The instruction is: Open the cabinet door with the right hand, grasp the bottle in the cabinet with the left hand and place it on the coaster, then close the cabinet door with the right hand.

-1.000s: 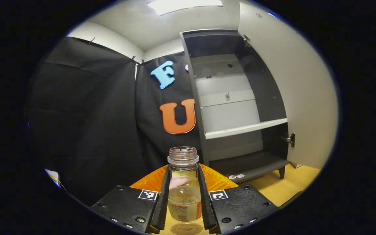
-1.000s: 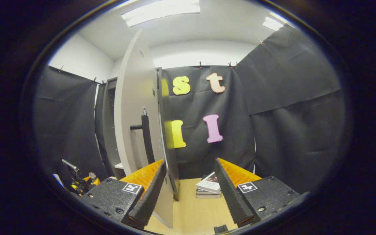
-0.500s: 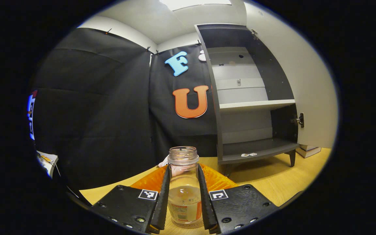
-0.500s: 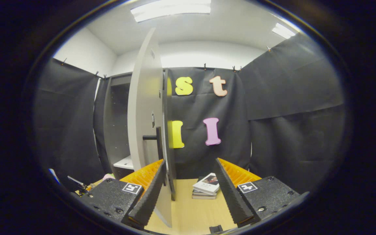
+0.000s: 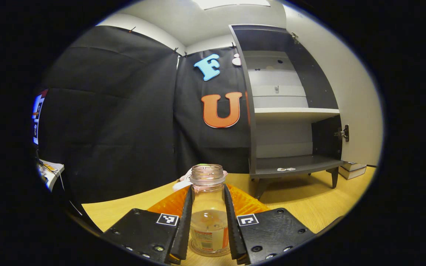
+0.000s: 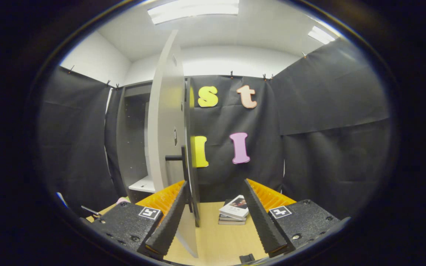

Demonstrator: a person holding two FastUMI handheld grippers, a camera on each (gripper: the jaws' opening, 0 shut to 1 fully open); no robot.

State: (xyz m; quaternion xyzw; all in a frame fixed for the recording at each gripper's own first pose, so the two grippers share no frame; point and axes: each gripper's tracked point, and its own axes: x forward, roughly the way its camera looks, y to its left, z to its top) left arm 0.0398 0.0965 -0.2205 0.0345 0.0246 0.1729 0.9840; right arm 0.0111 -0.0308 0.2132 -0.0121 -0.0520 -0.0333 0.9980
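Left claw, left gripper view: left claw [image 5: 208, 229] is closed narrow on the clear, uncapped plastic bottle with an orange label [image 5: 208, 218], one black ribbed finger pressing each flank of its body.
Bottle place: it stands upright on the yellow wooden bench [image 5: 301, 201], out in front of the tall dark grey cabinet [image 5: 290, 107] and well apart from it; a round disc edge under its base looks like the coaster [image 5: 207, 254], though little of it can be seen.
Bottle handling: some clear liquid in the lower part, so probably light; thin smooth walls should give under squeeze and may slip. No cap, so tilt would likely spill. Mid-body, where the fingers sit, seems the sensible hold.
Cabinet: shelves bare, white door swung wide off the cabinet's right side.
Right claw, right gripper view: right claw [image 6: 213, 218] gapes wide and holds nothing.
Door: white cabinet door [image 6: 166, 140] stands edge-on just ahead of the claw's left finger; I cannot tell whether that finger touches it. Its black bar handle [image 6: 178, 157] juts out above that finger.
Beyond the cabinet: small stack of books [image 6: 234, 214] lies on the bench near the door's foot.
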